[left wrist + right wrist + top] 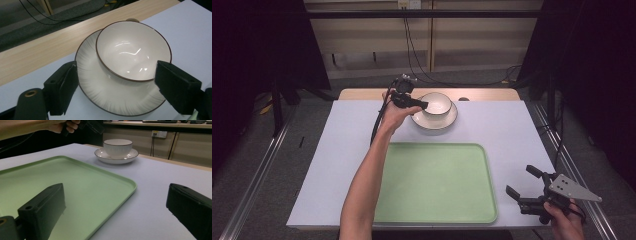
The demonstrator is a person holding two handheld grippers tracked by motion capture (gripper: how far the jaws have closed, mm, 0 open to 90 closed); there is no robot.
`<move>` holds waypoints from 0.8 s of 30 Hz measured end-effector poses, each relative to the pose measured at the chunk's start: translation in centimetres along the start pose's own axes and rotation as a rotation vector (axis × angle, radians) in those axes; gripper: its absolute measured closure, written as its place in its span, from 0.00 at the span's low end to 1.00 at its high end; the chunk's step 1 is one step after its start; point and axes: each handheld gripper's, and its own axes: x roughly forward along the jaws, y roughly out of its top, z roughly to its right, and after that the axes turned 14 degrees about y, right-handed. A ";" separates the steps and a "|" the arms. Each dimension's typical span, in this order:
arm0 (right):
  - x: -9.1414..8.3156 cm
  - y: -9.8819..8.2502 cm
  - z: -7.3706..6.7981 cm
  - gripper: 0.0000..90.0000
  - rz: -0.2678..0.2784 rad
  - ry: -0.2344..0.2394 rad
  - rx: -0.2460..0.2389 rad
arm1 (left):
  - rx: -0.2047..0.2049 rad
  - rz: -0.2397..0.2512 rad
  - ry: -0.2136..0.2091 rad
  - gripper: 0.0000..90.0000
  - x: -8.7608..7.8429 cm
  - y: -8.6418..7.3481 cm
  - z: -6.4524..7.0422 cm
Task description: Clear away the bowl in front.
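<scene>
Out at the far side of the surface, the left tool hovers spread wide at the bowl, which sits on its saucer. Looks like a grasp lining up: next, the jaws must straddle the bowl's rim and close. The green tray waits empty; far right, the right tool idles, unclenched.

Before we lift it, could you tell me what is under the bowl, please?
The bowl sits on a white plate with a dark rim. The plate's centre beneath the bowl is covered, so anything there cannot be seen.
</scene>
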 end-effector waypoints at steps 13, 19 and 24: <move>0.1 0.0 -0.1 0.02 -0.008 0.007 -0.008 | -0.017 -0.099 0.066 0.39 3.0 0.4 -0.5; 0.0 0.0 -0.2 0.02 -0.017 0.011 -0.018 | -0.064 -0.113 0.042 0.42 3.9 0.8 -0.8; 0.0 -0.1 -0.1 0.02 -0.021 0.011 -0.017 | -0.047 -0.136 0.059 0.42 4.3 1.2 -0.5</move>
